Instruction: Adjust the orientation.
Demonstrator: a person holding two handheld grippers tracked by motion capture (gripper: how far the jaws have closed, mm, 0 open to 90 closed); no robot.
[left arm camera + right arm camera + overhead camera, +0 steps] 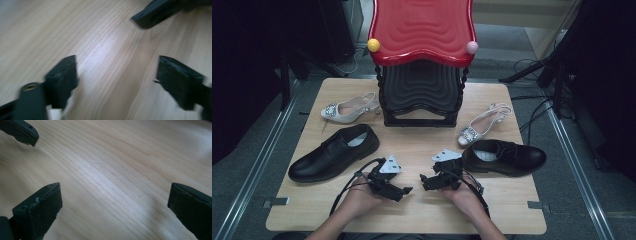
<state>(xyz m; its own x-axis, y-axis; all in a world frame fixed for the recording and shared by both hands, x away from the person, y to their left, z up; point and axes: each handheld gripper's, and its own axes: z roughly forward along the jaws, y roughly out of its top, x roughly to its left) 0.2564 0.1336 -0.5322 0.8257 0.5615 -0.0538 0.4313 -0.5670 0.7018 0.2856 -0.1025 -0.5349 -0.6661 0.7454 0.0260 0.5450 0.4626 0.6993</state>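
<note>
Both tools are held low over the table's (422, 210) near edge, left gripper (406, 190) & right gripper (424, 180) jaws spread, nothing held. Black shoes (334, 155) lie either side, prob. stiff, heavyish; best gripped at heel collar. White heels (349, 107) are judged light, straps delicate

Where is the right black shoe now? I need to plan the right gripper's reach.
In the high view the right black shoe lies on the table's right side, just beyond the right gripper and beside the silver heeled shoe.
</note>
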